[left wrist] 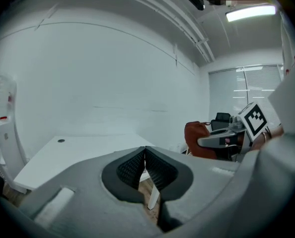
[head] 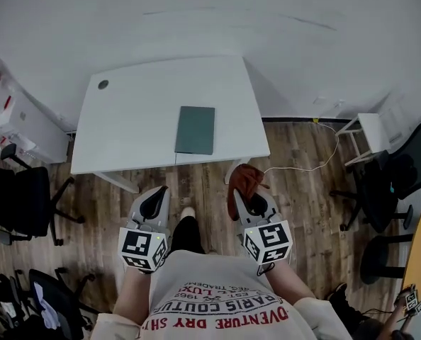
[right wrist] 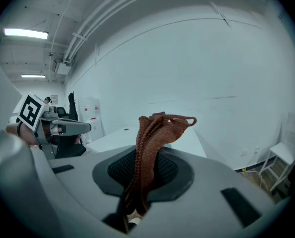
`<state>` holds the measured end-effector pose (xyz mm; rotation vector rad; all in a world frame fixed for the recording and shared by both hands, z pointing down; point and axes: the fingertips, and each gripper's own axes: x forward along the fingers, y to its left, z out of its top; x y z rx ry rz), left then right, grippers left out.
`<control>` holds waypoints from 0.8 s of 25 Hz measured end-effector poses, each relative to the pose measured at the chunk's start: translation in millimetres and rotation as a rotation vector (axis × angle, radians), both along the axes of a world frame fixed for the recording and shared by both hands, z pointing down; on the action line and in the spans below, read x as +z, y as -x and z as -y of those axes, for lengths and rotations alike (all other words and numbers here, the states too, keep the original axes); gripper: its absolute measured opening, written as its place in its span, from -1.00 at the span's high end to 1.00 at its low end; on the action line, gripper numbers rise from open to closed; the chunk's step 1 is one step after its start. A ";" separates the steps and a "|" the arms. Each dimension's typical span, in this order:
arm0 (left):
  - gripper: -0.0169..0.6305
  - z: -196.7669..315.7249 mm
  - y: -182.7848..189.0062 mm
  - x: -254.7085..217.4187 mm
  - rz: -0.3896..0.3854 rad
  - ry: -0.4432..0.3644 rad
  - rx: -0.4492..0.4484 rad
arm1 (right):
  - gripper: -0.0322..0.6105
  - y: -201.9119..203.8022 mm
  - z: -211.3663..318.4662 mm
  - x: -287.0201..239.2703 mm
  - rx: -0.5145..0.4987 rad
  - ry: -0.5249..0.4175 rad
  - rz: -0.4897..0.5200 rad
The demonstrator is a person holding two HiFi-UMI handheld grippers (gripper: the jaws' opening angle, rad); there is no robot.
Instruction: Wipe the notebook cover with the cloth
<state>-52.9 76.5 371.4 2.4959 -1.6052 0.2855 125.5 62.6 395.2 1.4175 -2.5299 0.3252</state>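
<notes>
Clamped on a rust-brown cloth (head: 247, 180), the right hand-held gripper (head: 247, 198) hangs over the wooden floor (head: 196, 190), just off the near right corner of the desk (head: 139, 112). In the right gripper view its jaws are shut on the knitted fabric, which stands up in a bunched fold from between the dark ribbed pads and droops over at the top. The left hand-held gripper (head: 154, 202) is level with it, to the left and well apart. In the left gripper view its pads meet in a thin seam with nothing between them, so it is closed and empty. Both are on the near side of the desk, above the person's legs. A dark green notebook (head: 195, 129) lies flat and closed on the white desk, right of centre and close to the near edge, with neither tool touching it. A small round hole (head: 103, 84) sits at the far left corner of the desk top. A white cable (head: 302, 167) trails across the floor to the right, and a black office chair (head: 380, 183) stands beyond it.
</notes>
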 end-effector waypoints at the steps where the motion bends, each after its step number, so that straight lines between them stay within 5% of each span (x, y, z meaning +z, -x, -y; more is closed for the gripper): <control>1: 0.92 16.5 3.1 2.9 -0.002 0.005 0.014 | 0.67 2.6 13.5 0.4 0.015 0.002 -0.004; 12: 0.92 181.8 39.3 34.8 -0.012 0.097 0.169 | 0.67 55.0 152.5 10.4 0.121 0.059 -0.032; 20: 0.92 224.6 32.4 116.4 0.023 0.272 0.286 | 0.67 76.0 202.1 65.1 0.159 0.184 -0.063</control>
